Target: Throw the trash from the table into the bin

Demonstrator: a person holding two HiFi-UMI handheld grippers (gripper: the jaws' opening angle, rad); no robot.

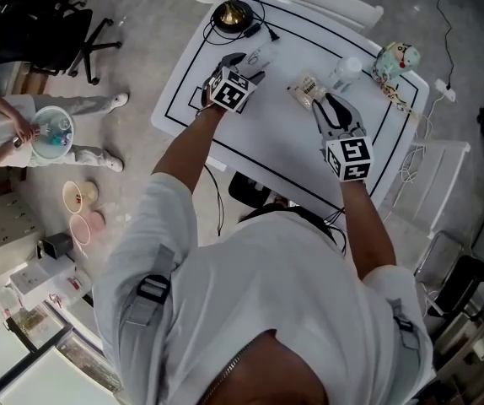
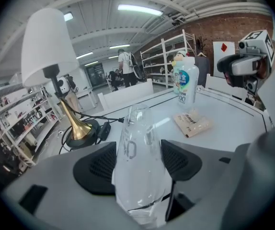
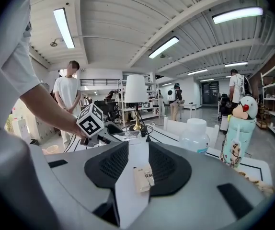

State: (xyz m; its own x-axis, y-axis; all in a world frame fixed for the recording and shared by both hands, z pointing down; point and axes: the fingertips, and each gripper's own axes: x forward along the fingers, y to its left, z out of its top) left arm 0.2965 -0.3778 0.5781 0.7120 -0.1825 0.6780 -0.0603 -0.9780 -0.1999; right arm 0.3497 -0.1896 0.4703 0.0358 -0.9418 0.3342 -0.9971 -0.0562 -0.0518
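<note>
The jaws of your left gripper [image 2: 138,150] are clamped on a clear bottle [image 2: 140,176] — both pads press its sides, and its far end reaches past the tips. Ahead of those jaws and to their left stands a lamp [image 2: 77,126] with cables at its foot. Ahead and to their right a packet [image 2: 192,123] lies flat on the table [image 2: 228,111], with a white bottle [image 2: 185,83] just beyond it. Your right gripper shows further right, raised off the table.

The jaws of your right gripper [image 3: 137,150] stand partly apart and grip nothing. The packet shows in the gap between them, close by the right pad — it lies on the table, not pinched. Ahead of these jaws and to the left is your left gripper's marker cube, with the lamp past it, straight ahead. The white bottle stands ahead to the right, and a toy cup [image 3: 236,133] further right again.
</note>
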